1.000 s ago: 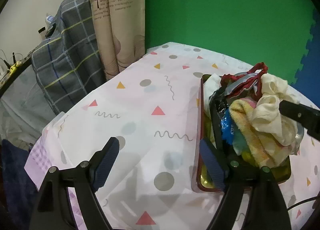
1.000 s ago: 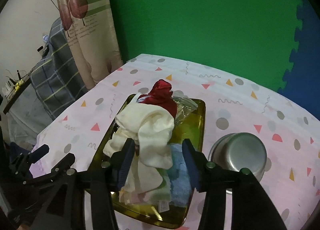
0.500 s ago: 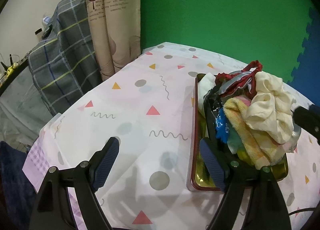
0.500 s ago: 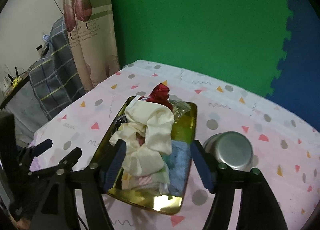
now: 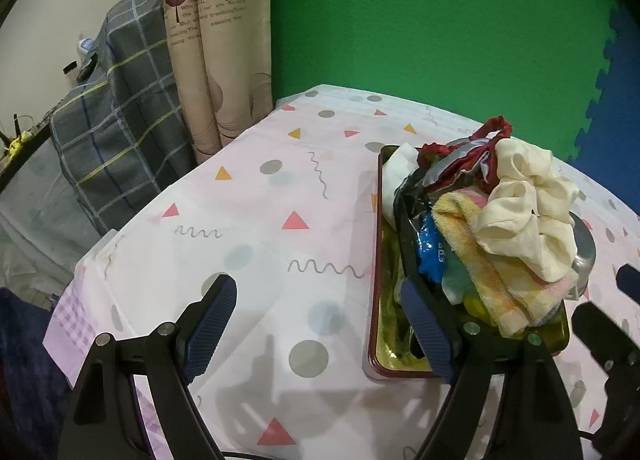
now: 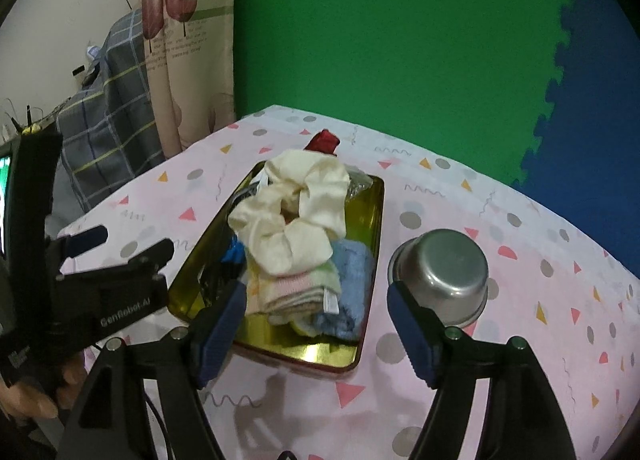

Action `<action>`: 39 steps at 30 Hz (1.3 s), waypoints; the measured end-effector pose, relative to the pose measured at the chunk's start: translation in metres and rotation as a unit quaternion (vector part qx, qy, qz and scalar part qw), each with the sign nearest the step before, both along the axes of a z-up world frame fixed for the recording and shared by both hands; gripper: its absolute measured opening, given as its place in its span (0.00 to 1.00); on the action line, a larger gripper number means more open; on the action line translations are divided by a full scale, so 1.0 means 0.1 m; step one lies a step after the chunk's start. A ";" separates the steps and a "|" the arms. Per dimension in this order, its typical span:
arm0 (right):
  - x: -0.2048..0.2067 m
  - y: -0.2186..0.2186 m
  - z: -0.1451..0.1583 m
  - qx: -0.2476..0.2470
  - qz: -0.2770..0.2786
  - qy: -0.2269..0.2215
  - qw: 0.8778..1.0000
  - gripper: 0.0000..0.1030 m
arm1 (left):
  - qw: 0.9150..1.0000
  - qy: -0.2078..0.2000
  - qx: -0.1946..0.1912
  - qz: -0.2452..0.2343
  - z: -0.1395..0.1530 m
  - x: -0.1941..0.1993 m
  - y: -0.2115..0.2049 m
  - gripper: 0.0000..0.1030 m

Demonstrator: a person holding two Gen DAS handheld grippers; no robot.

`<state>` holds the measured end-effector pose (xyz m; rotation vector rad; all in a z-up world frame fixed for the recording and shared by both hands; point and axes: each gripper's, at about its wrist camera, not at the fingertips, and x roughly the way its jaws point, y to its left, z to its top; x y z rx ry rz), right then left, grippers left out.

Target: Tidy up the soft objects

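- The right gripper (image 6: 316, 324) has just spread its jaws wide and drawn back; nothing sits between them.
- The crumpled cream cloth (image 6: 294, 212) now rests atop the pile in the gold rectangular tray (image 6: 362, 228), released.
- The left gripper (image 5: 320, 324) hangs open and empty over the patterned tablecloth (image 5: 248, 220).

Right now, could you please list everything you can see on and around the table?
tray: one, gold with dark red rim, on the table
cream cloth: one, top of the tray's pile
folded towels: several, pink, yellow-orange, blue, under the cream cloth
red cloth: one, far end of the pile
blue plastic wrapper: one, pile's side
metal bowl: one, silver, upside down beside the tray
tablecloth: one, pink, patterned
curtain: one, beige, behind the table
plaid cloth: one, grey, beside the curtain
left claw: open, empty
right claw: just opening, empty
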<state>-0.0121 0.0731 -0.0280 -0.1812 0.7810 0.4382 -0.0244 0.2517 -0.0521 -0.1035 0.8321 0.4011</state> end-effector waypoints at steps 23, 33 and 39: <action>-0.03 -0.01 -0.16 -0.003 -0.002 0.033 0.999 0.73 | 1.000 0.001 0.000 -0.004 0.00 0.01 -0.02 0.80; -0.04 0.01 -0.20 -0.004 -0.002 0.038 0.999 0.73 | 1.000 0.002 0.003 -0.007 -0.01 0.02 -0.04 0.80; -0.04 0.02 -0.20 -0.006 -0.001 0.041 0.999 0.73 | 1.000 0.003 0.002 -0.007 -0.01 0.02 -0.05 0.80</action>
